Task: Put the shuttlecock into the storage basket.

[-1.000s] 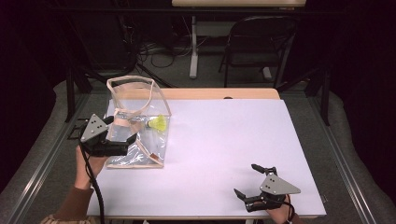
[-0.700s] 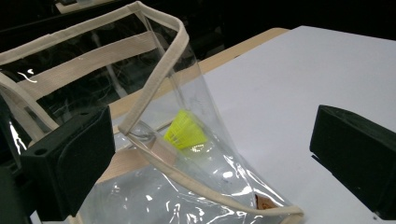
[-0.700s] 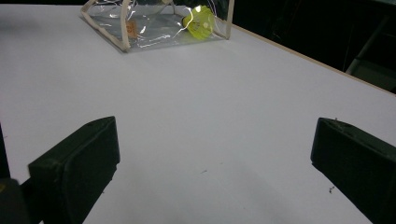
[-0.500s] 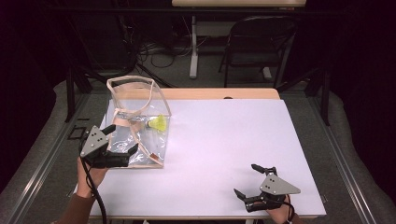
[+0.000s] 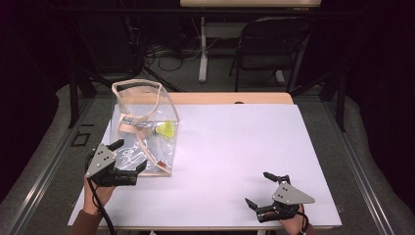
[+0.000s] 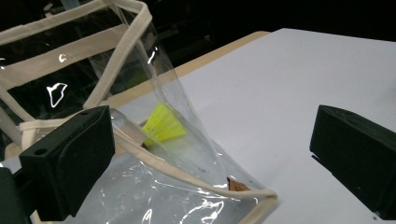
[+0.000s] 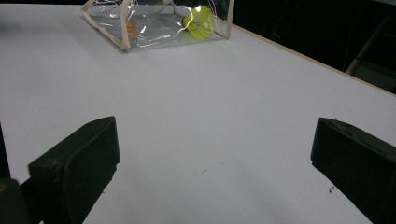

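High view: the left gripper (image 5: 128, 156), jaws spread, sits just beside the near edge of the clear bag (image 5: 147, 142), which stands at the table's (image 5: 244, 147) left with a yellow shuttlecock (image 5: 165, 130) inside; the right gripper (image 5: 259, 188) rests spread, well apart

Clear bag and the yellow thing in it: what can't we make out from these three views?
- Yellow object inside the clear bag: too small in the high view, blurred by creased plastic in the left gripper view; its exact kind stays unclear.
- Brown tag: print unreadable, under glare.
- Left gripper: contact with the bag's edge can't be told.
- Bag top: cut off by the right gripper view's upper edge.
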Tool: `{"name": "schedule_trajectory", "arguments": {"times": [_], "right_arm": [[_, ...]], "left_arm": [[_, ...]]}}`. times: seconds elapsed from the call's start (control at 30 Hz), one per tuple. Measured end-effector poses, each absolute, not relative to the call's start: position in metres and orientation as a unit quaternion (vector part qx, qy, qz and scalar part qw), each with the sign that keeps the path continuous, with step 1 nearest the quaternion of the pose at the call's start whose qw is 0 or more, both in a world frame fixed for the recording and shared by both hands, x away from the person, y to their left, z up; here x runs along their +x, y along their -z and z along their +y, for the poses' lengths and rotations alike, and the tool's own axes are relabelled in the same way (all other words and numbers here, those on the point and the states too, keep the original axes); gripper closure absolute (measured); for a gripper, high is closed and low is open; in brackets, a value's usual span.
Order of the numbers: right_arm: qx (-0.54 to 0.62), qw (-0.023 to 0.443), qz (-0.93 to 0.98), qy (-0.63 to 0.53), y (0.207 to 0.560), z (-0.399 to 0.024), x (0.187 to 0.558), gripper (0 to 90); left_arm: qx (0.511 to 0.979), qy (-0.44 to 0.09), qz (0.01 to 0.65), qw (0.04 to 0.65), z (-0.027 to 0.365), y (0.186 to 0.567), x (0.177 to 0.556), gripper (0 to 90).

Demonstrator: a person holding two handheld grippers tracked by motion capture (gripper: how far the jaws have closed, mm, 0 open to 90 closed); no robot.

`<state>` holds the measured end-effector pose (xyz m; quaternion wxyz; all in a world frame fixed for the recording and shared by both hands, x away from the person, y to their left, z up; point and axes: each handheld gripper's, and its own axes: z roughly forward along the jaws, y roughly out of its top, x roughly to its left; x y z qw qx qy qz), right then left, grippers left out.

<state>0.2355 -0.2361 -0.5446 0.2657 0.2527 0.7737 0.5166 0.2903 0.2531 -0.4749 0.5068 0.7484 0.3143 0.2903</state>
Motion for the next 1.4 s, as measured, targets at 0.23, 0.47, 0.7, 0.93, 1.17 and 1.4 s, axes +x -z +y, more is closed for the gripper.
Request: {"name": "schedule_trajectory", "arguments": {"times": [0.23, 0.47, 0.7, 0.93, 1.17, 1.4], "right_arm": [[0.253, 0.266, 0.774, -0.517, 0.545, -0.236, 0.235, 0.6], [0.253, 0.266, 0.773, -0.517, 0.545, -0.236, 0.235, 0.6], [0.253, 0.266, 0.774, -0.516, 0.545, -0.236, 0.235, 0.6], [0.253, 0.266, 0.774, -0.516, 0.545, -0.236, 0.236, 0.7], [0.253, 0.266, 0.774, -0.516, 0.545, -0.236, 0.235, 0.7], [0.253, 0.265, 0.775, -0.515, 0.545, -0.236, 0.235, 0.7]], "left_arm": [[0.753, -0.285, 0.307, 0.507, 0.25, 0.484, 0.286, 0.0], [0.755, -0.282, 0.307, 0.507, 0.249, 0.495, 0.281, 0.0], [0.756, -0.271, 0.305, 0.511, 0.246, 0.508, 0.276, 0.0], [0.756, -0.273, 0.294, 0.518, 0.244, 0.518, 0.27, 0.0], [0.755, -0.267, 0.29, 0.524, 0.243, 0.529, 0.263, 0.0], [0.762, -0.256, 0.291, 0.519, 0.241, 0.541, 0.26, 0.0]]}}
